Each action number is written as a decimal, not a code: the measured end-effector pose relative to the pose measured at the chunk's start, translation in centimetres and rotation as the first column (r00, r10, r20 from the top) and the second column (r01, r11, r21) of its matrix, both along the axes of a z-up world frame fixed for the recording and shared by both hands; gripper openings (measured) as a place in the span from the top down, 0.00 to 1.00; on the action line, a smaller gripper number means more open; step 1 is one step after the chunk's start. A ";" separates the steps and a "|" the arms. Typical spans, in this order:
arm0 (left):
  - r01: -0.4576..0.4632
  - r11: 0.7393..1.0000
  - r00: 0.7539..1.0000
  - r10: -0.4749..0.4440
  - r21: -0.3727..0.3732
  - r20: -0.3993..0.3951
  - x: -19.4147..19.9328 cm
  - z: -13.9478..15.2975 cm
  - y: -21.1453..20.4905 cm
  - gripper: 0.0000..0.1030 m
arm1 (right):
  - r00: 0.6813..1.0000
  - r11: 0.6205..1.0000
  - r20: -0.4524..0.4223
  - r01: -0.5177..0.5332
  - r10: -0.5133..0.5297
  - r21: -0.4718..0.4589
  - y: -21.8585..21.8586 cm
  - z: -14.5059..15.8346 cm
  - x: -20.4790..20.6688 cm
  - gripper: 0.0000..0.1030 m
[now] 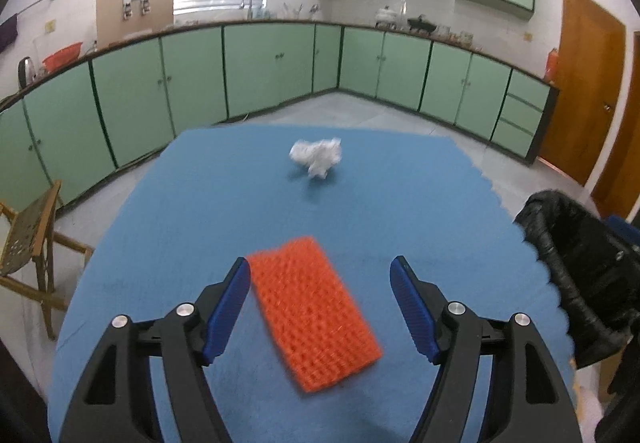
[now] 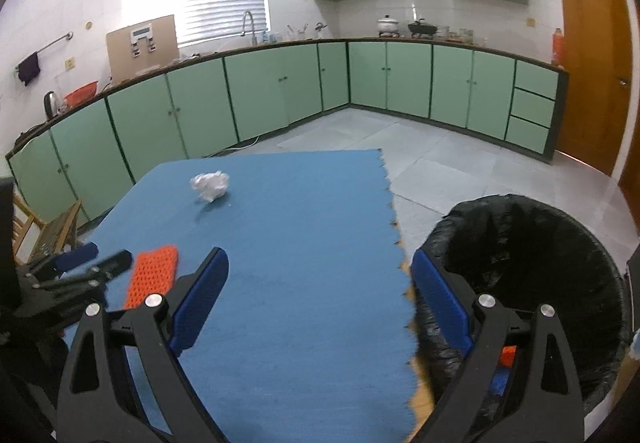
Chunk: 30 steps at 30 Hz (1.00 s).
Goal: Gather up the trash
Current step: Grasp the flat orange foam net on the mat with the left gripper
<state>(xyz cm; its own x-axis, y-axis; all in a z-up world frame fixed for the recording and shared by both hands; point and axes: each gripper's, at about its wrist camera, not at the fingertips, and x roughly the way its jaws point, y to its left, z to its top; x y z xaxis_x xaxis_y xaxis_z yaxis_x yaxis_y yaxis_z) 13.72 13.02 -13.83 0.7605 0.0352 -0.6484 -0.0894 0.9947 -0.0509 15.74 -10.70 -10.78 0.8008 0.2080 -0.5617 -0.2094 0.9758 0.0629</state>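
Both claws gape wide, empty. Left claw (image 1: 320, 275) straddles a knobbly orange sponge (image 1: 314, 313) on the blue foam worktop (image 1: 200, 203); crumpled white paper (image 1: 317, 157) lies at frame centre.

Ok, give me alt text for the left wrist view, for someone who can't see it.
Open left tongs hover over an orange mesh pad lying on a blue mat. A crumpled white paper ball sits farther back on the mat, and a black-lined bin stands off the mat's right edge.
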 end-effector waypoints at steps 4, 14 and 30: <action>-0.025 1.000 0.998 0.026 0.003 -0.049 0.3 -1.9 0.5 0.31 | 1.000 1.000 -0.018 -0.015 0.015 -0.010 0.8 -0.6 0.2 0.12; -0.051 0.998 0.990 0.045 -0.038 -0.136 1.8 -5.0 0.6 0.32 | 0.999 1.000 -0.045 -0.012 0.012 -0.012 0.6 -1.6 1.0 0.12; -0.024 0.996 0.998 0.019 -0.086 -0.061 2.1 -2.5 0.9 0.91 | 0.998 0.999 -0.050 -0.045 0.044 -0.014 2.3 -2.1 2.0 0.12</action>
